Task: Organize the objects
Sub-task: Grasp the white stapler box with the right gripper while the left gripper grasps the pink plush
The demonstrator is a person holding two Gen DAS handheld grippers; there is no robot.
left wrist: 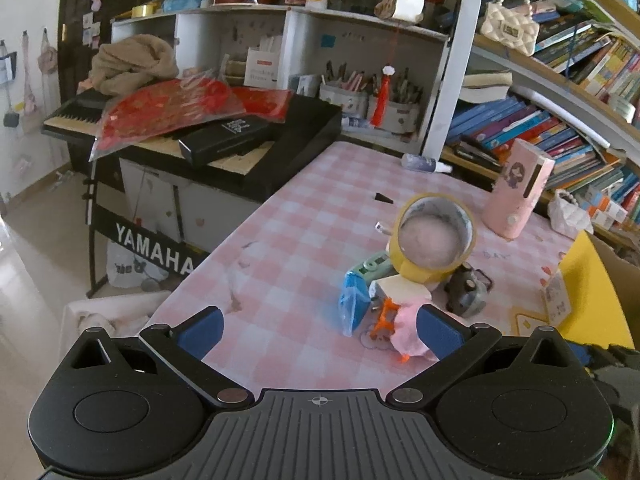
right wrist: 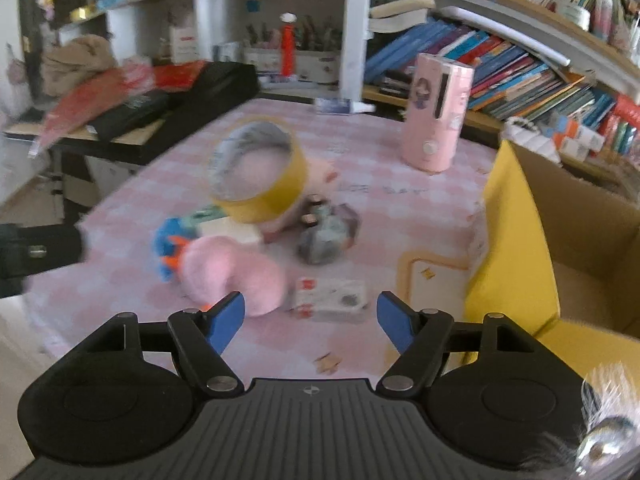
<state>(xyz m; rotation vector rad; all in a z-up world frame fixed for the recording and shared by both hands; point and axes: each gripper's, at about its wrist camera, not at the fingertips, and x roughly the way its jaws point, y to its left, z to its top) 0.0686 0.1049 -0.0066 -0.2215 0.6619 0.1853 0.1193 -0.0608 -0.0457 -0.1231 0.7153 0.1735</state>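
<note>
A pile of small objects lies on the pink checked table [left wrist: 300, 216]. A yellow tape roll [left wrist: 434, 238] leans on top of it, with a blue packet [left wrist: 354, 306], an orange toy [left wrist: 386, 316], a pink soft item [left wrist: 408, 330] and a dark grey bundle [left wrist: 468, 290] around it. My left gripper [left wrist: 320, 332] is open, low over the table, its right finger beside the pink item. My right gripper [right wrist: 312, 322] is open above a small white box [right wrist: 330, 300]. The tape roll [right wrist: 260, 174], the pink soft item [right wrist: 236, 274] and the grey bundle [right wrist: 326, 234] lie ahead of it.
A yellow cardboard box [right wrist: 516, 248] stands open at the table's right edge. A tall pink container [right wrist: 436, 114] and a small spray bottle [left wrist: 426, 163] stand at the table's far side. A keyboard stand [left wrist: 192, 144] is left; bookshelves [left wrist: 560, 120] are behind.
</note>
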